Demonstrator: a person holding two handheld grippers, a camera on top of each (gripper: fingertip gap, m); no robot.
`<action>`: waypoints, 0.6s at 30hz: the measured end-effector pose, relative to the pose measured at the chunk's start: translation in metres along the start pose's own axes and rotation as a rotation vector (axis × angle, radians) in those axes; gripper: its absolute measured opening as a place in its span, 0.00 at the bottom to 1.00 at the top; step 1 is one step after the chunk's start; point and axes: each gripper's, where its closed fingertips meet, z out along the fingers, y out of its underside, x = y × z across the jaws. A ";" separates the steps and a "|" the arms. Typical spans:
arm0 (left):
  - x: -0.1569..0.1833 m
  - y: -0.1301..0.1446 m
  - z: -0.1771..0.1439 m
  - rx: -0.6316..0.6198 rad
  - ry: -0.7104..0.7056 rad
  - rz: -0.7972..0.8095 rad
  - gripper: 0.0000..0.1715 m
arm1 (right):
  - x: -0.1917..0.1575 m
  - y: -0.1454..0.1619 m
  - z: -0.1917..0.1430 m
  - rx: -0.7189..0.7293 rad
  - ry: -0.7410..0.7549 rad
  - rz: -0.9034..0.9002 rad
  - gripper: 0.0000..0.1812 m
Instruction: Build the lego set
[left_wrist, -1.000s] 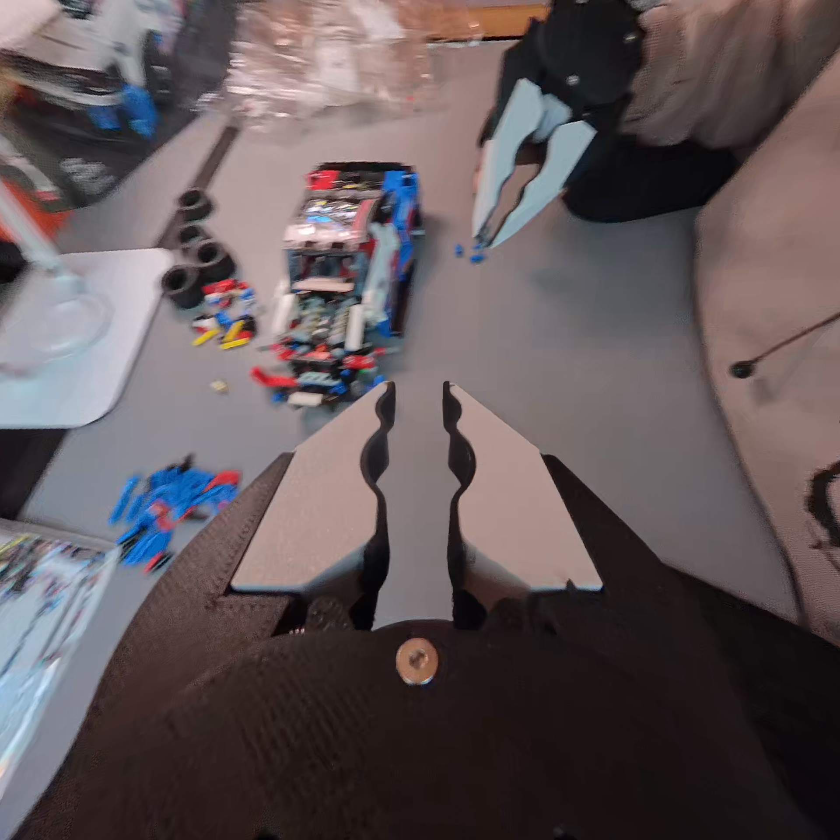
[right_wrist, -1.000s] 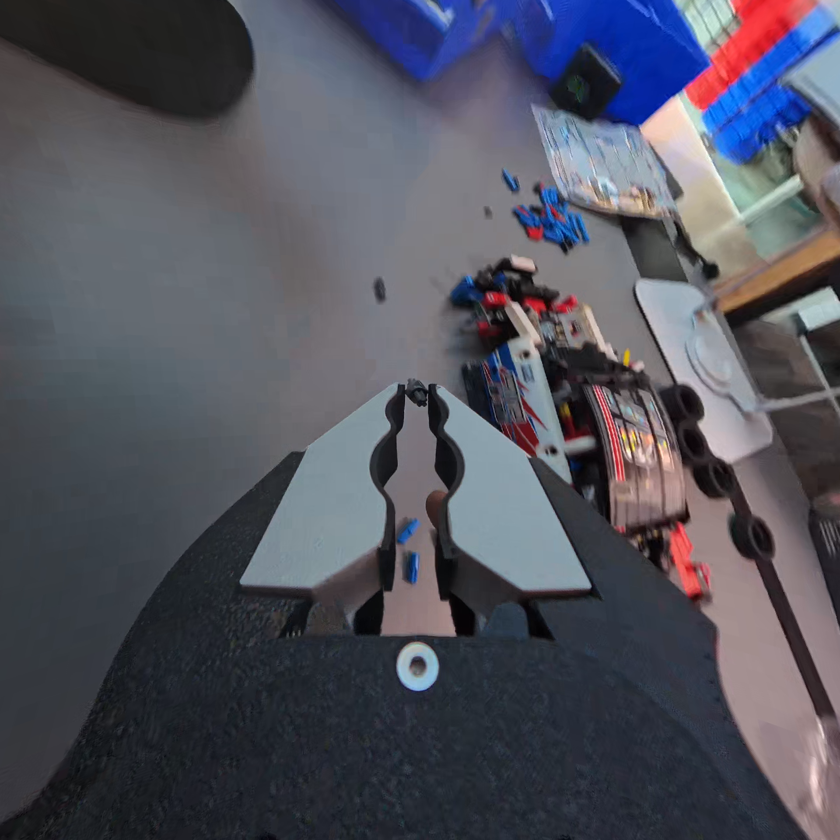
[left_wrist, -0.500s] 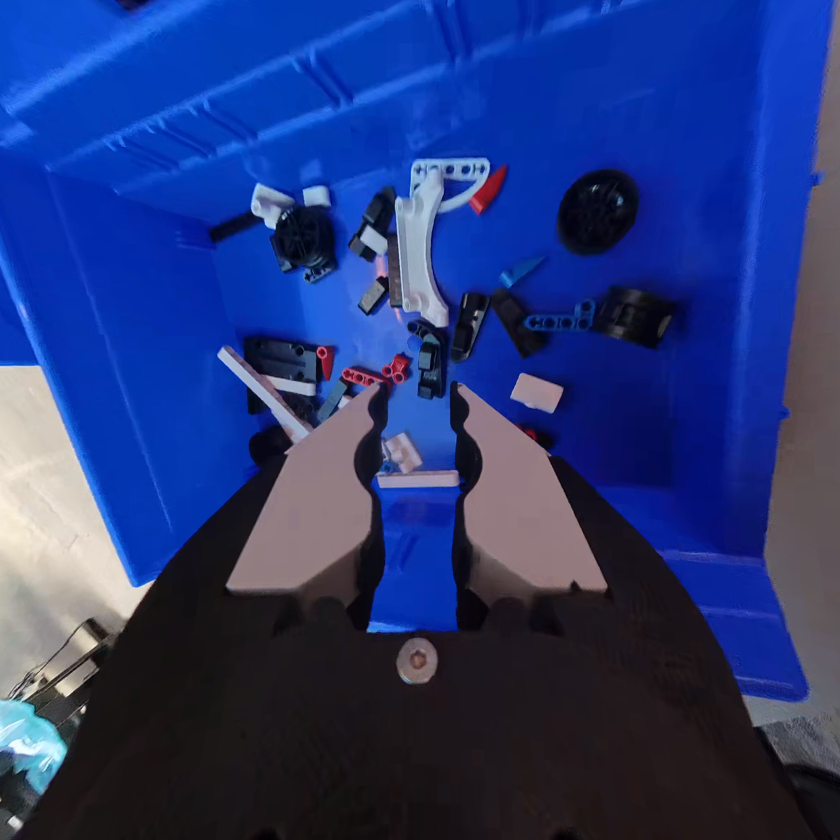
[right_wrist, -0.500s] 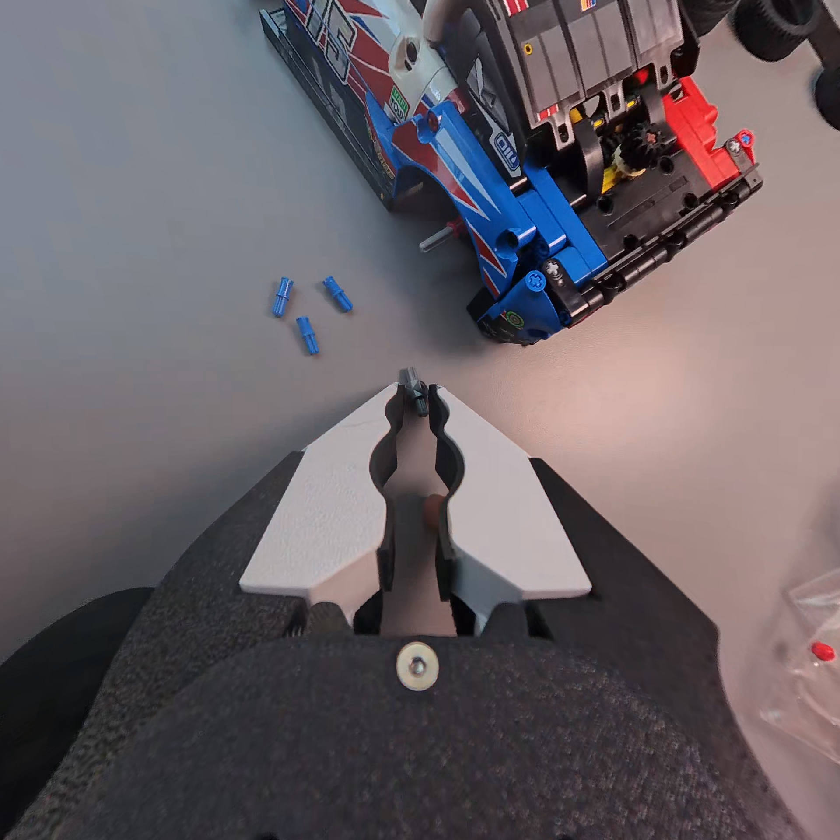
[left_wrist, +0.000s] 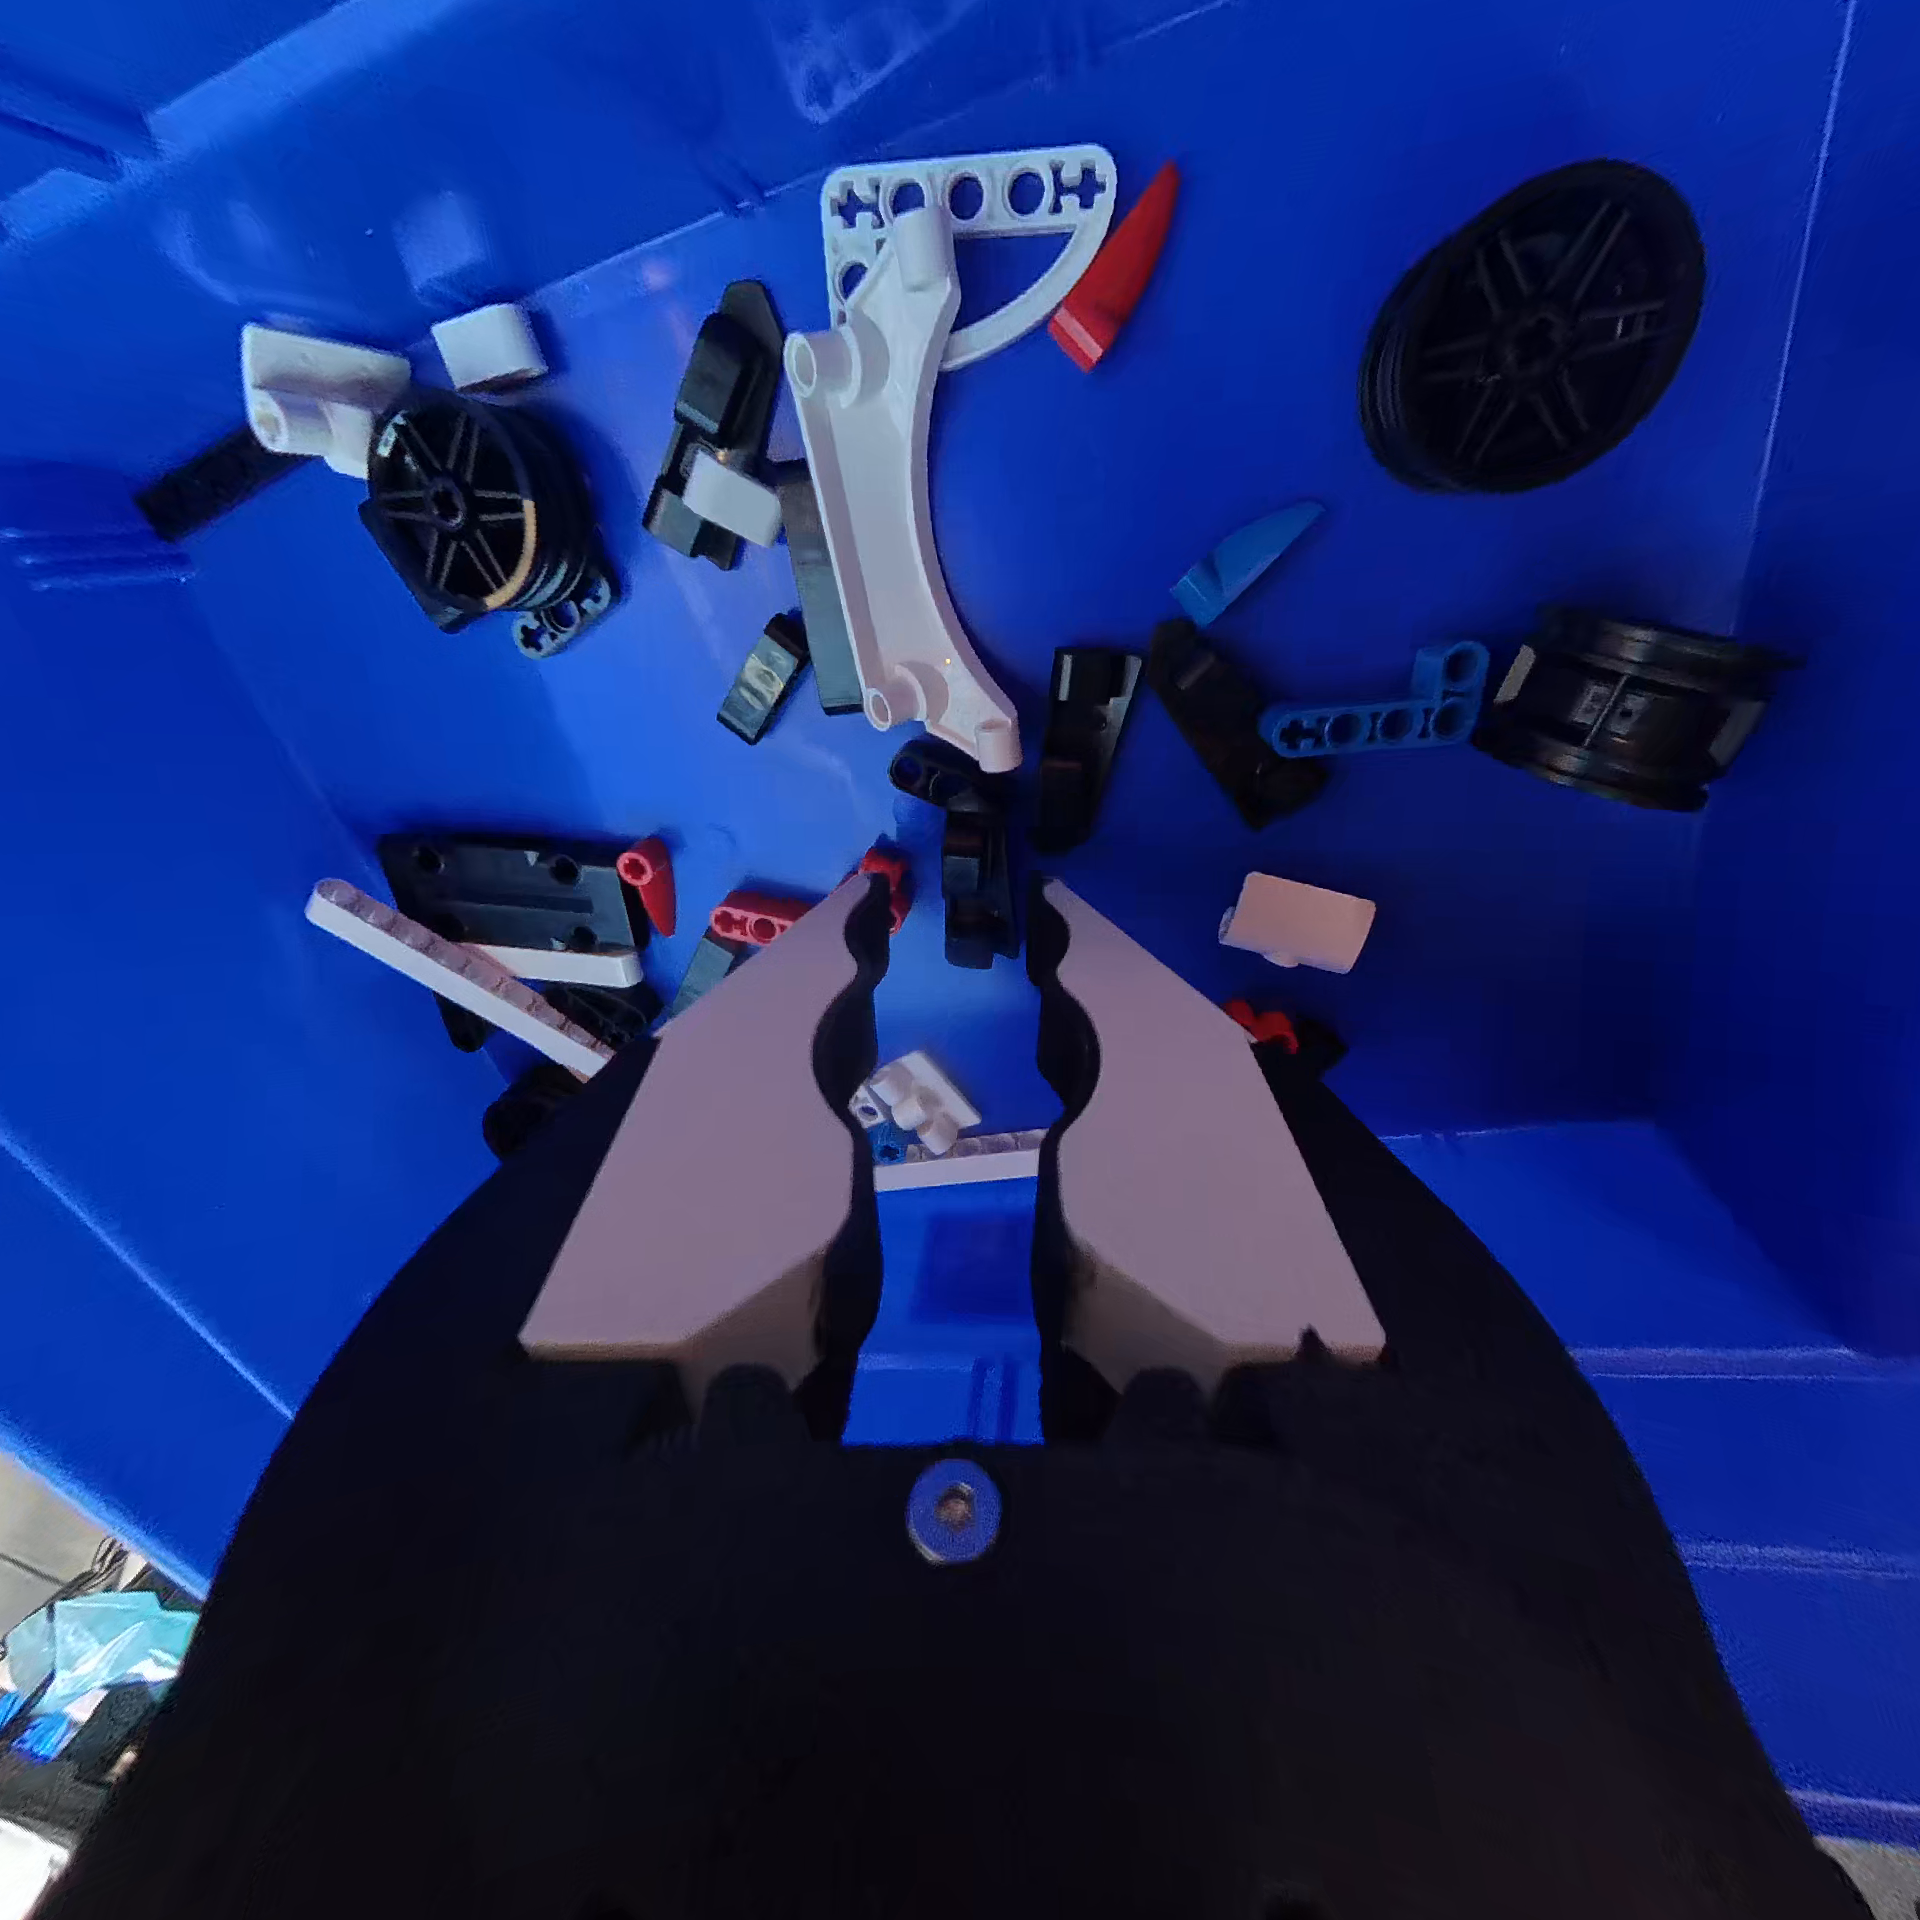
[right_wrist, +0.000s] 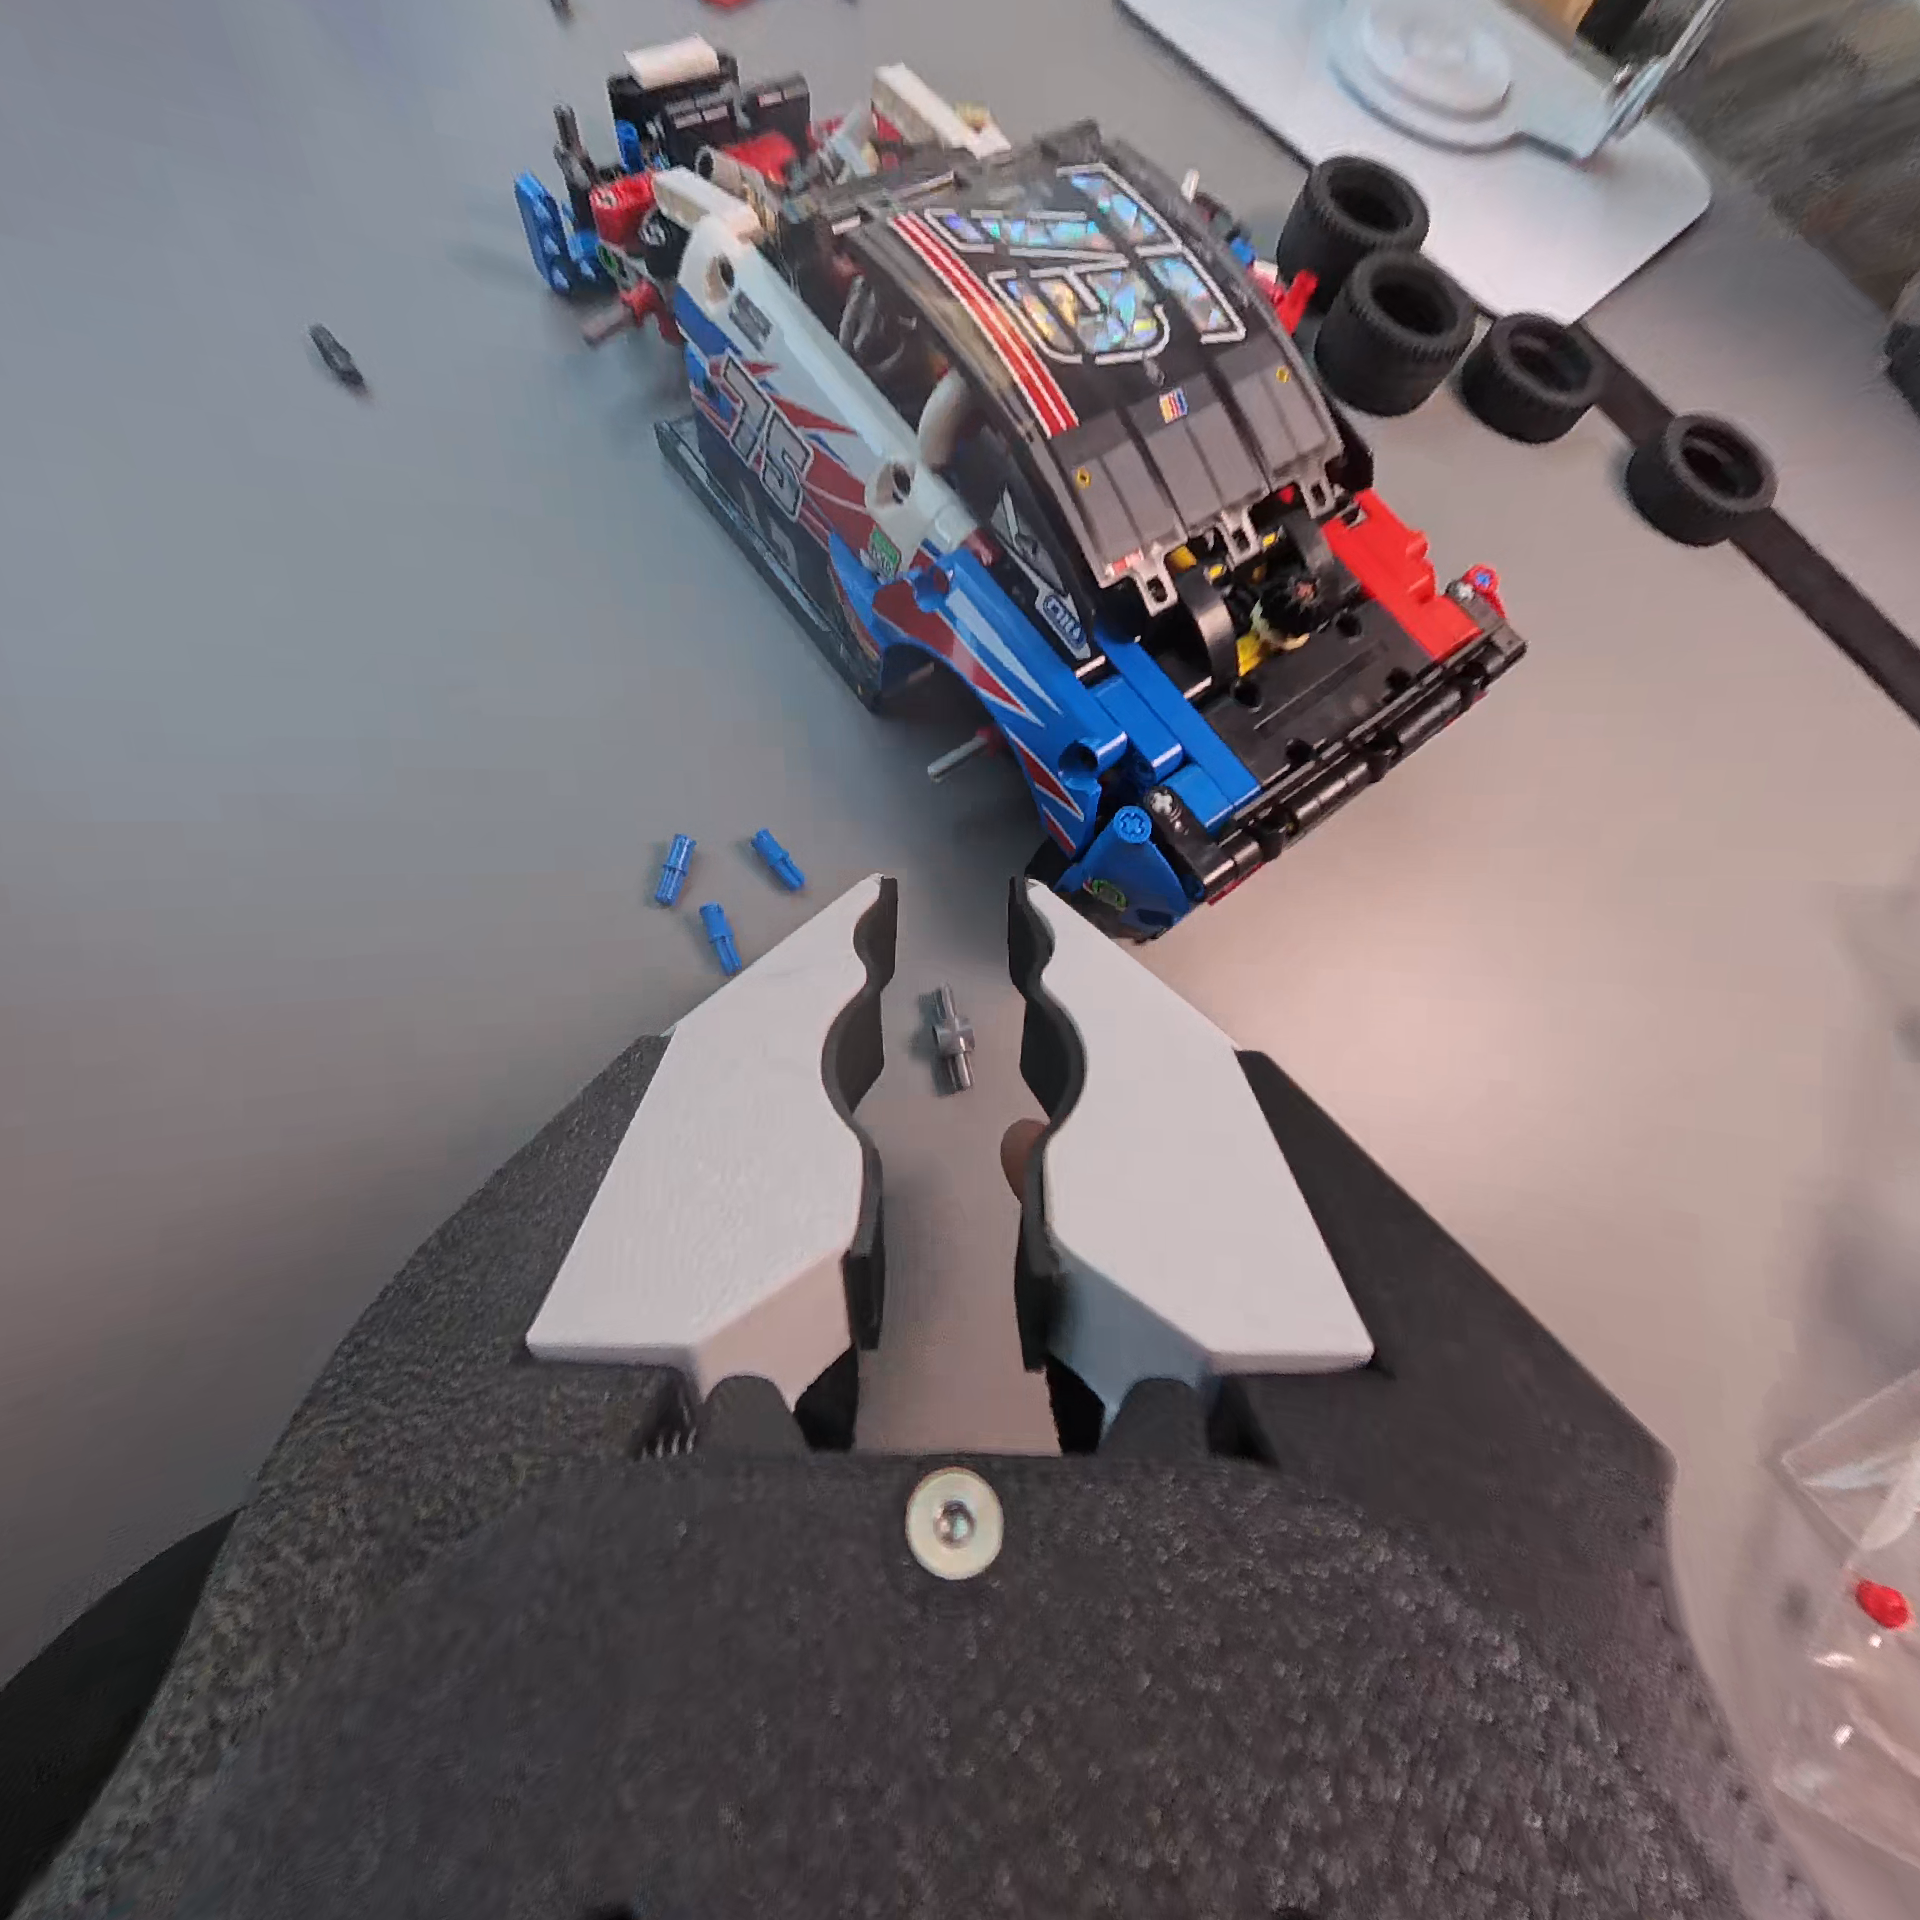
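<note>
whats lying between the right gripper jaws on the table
A small grey axle pin lies loose on the grey table between the open jaws, in the right wrist view.

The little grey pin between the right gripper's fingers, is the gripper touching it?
Apart. The right wrist view shows the grey pin lying on the table, bare table on both sides, between the open right gripper.

The blue bin (left_wrist: 312, 935) is glossy smooth plastic. The grey worktop (right_wrist: 312, 727) looks matt and smooth. The lego car (right_wrist: 1039, 468) has shiny plastic panels, and its roof carries a holographic sticker. The four tyres (right_wrist: 1392, 332) look like matt black rubber.
</note>
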 end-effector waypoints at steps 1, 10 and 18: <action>-0.001 0.001 0.003 -0.021 -0.004 0.012 0.14 | 0.000 -0.004 -0.001 0.023 0.007 -0.010 0.10; 0.029 -0.029 -0.030 0.118 0.259 -0.020 0.07 | -0.001 -0.013 0.002 0.090 0.006 -0.020 0.09; 0.028 -0.056 -0.077 0.390 0.365 -0.105 0.17 | -0.003 -0.013 0.003 0.112 0.005 -0.011 0.09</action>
